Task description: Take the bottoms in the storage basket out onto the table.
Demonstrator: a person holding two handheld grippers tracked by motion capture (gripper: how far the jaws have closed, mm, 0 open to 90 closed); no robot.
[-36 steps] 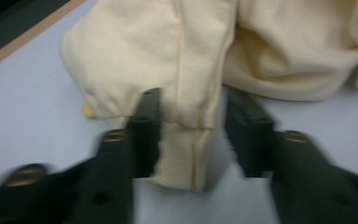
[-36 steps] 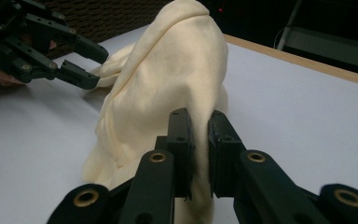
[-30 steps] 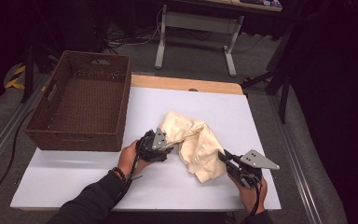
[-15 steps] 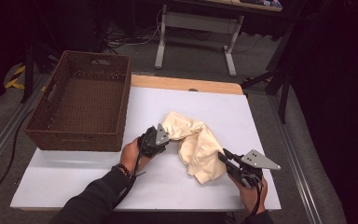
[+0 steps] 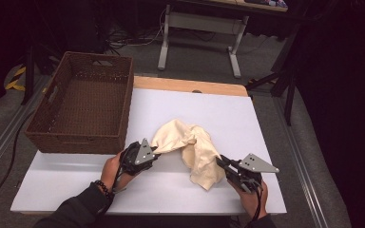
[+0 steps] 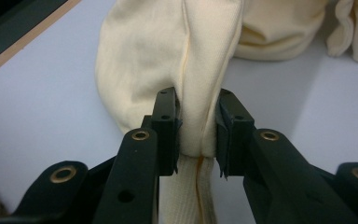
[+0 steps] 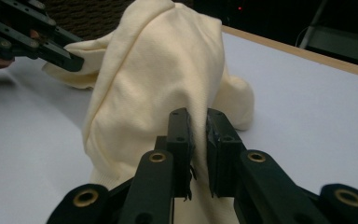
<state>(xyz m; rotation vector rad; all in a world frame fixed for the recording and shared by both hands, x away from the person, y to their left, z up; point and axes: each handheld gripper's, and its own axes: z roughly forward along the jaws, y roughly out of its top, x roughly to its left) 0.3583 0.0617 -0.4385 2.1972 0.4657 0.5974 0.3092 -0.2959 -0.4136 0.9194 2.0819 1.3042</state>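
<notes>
Hiding cloth folds between claws.

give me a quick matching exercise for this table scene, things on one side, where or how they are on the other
Things:
1. wicker basket
2. cream cloth
3. left gripper
4. right gripper

Places or states:
A. shut on the cloth's right edge
B. bunched at the middle of the white table
C. at the table's left end, nothing in it
D. shut on the cloth's left edge

Pairs: 1-C, 2-B, 3-D, 4-A

Black tools, dark sleeve, beaded bracelet
</notes>
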